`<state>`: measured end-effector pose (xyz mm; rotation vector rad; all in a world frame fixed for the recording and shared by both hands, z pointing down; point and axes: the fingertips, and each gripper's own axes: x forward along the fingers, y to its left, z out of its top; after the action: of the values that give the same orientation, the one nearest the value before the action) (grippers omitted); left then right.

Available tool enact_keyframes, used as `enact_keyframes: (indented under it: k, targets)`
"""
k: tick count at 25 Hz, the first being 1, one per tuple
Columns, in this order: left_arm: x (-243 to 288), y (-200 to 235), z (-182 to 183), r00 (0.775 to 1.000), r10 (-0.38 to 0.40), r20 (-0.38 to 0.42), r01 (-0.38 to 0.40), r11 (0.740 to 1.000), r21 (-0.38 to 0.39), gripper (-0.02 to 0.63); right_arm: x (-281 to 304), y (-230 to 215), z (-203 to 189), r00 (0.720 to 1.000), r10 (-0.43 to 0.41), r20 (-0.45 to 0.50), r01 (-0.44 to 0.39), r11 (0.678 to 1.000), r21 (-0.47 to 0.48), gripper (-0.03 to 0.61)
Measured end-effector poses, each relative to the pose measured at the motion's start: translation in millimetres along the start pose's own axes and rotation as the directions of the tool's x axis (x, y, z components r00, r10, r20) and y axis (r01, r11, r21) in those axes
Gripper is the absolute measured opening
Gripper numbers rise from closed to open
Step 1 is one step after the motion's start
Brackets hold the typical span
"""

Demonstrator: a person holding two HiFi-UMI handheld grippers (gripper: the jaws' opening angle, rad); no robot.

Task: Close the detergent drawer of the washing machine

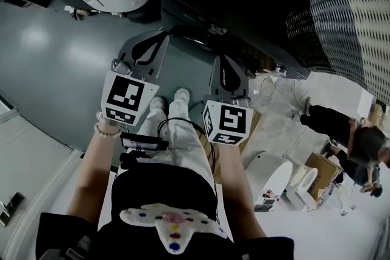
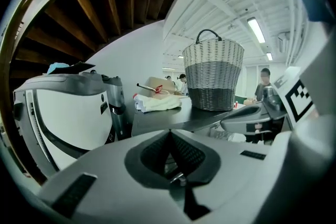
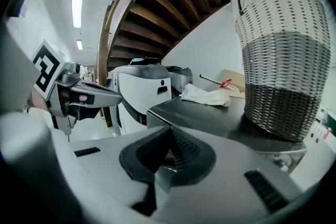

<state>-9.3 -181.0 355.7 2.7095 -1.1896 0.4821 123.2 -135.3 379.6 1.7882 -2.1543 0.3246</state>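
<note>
1. Left claw point(image 2: 169, 136): the jaws are sitting fully together, pad against pad, and are gripping nothing.
2. Right claw point(image 3: 169, 136): the jaws are likewise sitting fully together and are gripping nothing.
3. A marker cube is riding on the back of each claw, the left cube point(image 1: 127, 96) and the right cube point(image 1: 226, 122). The person is holding both claws out in front of the body, side by side and apart from each other.
4. Both claws are pointing toward the washer point(image 3: 210, 115) and are hanging in the air short of it.
5. The washer is showing a dark flat top. A basket point(image 3: 286, 60) is standing upright on the right part of the top. A white cloth point(image 3: 206, 96) is lying at the far end, apart from the basket.
6. Drawer: no view is showing it distinctly on the washer front, so whether it is in or out cannot be told.
7. A white machine point(image 3: 139, 92) is standing to the left of the washer on the grey floor point(image 1: 49, 58).
8. The underside of the stairs point(image 3: 168, 8) is rising above the white machine.
</note>
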Motion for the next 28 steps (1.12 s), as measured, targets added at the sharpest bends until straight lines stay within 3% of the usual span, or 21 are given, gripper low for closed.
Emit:
enact_keyframes:
  k: [4, 12, 23, 28]
  targets:
    - [-24, 2, 15, 1.000, 0.012, 0.022, -0.012, 0.999, 0.033, 0.011, -16, 9, 14, 0.999, 0.028, 0.026, -0.027, 0.999, -0.026, 0.005]
    - [-62, -2, 32, 0.998, 0.030, 0.063, -0.031, 0.999, 0.016, 0.011, -42, 24, 36, 0.996, 0.055, 0.074, -0.050, 0.997, -0.066, 0.005]
    - [-91, -15, 53, 0.994, -0.026, 0.108, 0.015, 0.995, 0.097, 0.011, -67, 36, 63, 0.990, 0.096, 0.106, -0.080, 0.987, -0.141, 0.005]
    - [-99, -14, 55, 0.993, -0.018, 0.118, 0.010, 0.998, 0.069, 0.011, -74, 41, 72, 0.987, 0.102, 0.121, -0.083, 0.985, -0.152, 0.005]
